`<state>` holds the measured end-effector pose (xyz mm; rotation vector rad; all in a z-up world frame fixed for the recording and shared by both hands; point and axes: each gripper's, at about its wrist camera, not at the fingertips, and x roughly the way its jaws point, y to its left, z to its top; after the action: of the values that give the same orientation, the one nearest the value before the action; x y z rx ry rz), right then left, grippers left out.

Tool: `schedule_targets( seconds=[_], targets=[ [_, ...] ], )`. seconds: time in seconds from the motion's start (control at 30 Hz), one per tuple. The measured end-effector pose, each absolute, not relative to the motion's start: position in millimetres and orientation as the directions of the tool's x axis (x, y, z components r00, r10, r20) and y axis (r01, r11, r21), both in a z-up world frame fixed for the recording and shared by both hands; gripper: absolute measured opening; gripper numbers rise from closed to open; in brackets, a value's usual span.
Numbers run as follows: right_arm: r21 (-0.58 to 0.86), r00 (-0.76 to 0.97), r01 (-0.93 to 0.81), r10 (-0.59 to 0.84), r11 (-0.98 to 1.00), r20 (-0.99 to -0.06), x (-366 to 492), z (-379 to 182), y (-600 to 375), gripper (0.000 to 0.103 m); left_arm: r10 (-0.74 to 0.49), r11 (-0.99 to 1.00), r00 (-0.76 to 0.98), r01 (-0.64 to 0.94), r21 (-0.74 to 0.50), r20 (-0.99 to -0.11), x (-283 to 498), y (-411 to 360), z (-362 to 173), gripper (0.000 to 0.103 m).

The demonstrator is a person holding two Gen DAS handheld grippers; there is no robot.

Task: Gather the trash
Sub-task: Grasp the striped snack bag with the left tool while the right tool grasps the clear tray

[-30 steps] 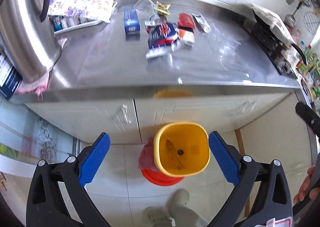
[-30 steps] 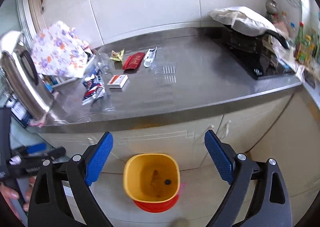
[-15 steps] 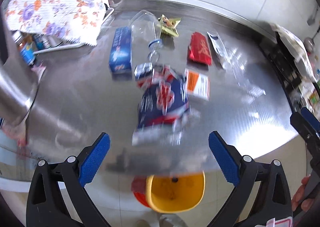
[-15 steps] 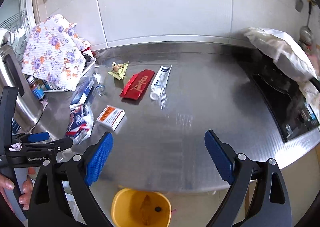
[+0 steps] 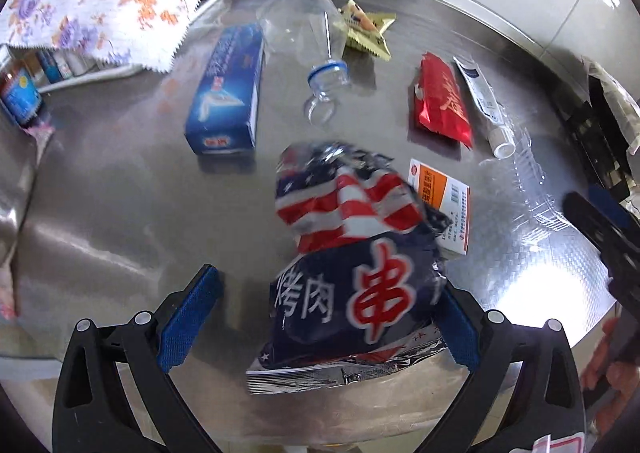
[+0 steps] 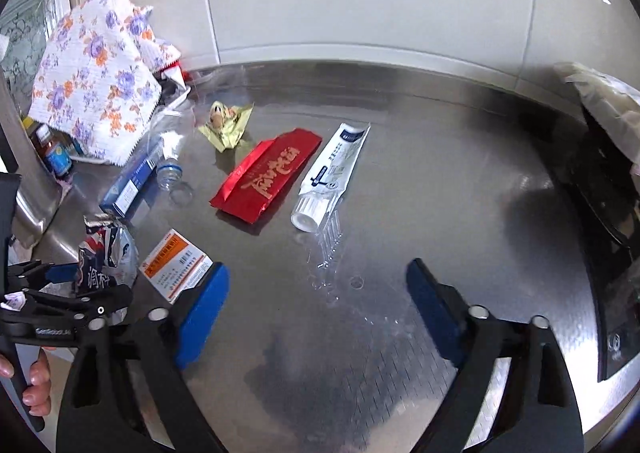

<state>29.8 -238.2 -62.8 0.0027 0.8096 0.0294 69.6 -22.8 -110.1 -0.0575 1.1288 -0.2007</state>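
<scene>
- steel table (image 6: 460, 181) carries our scattered trash.
- our left claw (image 5: 320, 317) gapes wide around the snack bag (image 5: 352, 273).
- our right claw (image 6: 318, 309) hangs wide, holding nothing.

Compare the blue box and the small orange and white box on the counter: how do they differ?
The blue box is long and dark blue; the orange and white box looks shorter and flatter. The snack bag overlaps the orange and white box, not the blue box. Both lie flat on the steel counter.
</scene>
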Motion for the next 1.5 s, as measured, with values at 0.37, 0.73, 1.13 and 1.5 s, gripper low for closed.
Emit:
schedule_targets(
  seconds=[0.37, 0.73, 1.13, 1.5],
  targets=[
    [-0.005, 0.629, -0.091, 0.054, 0.996, -0.775, 53, -90, -228, 0.027, -0.091, 0.983, 0.474, 0.184, -0.002, -0.876, 66, -34, -115, 0.087],
    [0.027, 0.637, -0.077, 0.07, 0.997, -0.768, 47, -86, -231, 0.018, -0.173, 0.977, 0.479, 0.194, -0.088, -0.861, 65, -14, -107, 0.061],
    [0.052, 0.669, -0.055, 0.075, 0.997, -0.739, 31, -66, -231, 0.016, -0.183, 0.972, 0.519, 0.225, -0.073, -0.835, 54, -7, -87, 0.057],
    [0.04, 0.703, -0.045, 0.06, 0.998, -0.709, -7, -39, -219, 0.016, -0.226, 0.958, 0.561, 0.276, -0.078, -0.796, 21, 2, -54, 0.057]
  ],
)
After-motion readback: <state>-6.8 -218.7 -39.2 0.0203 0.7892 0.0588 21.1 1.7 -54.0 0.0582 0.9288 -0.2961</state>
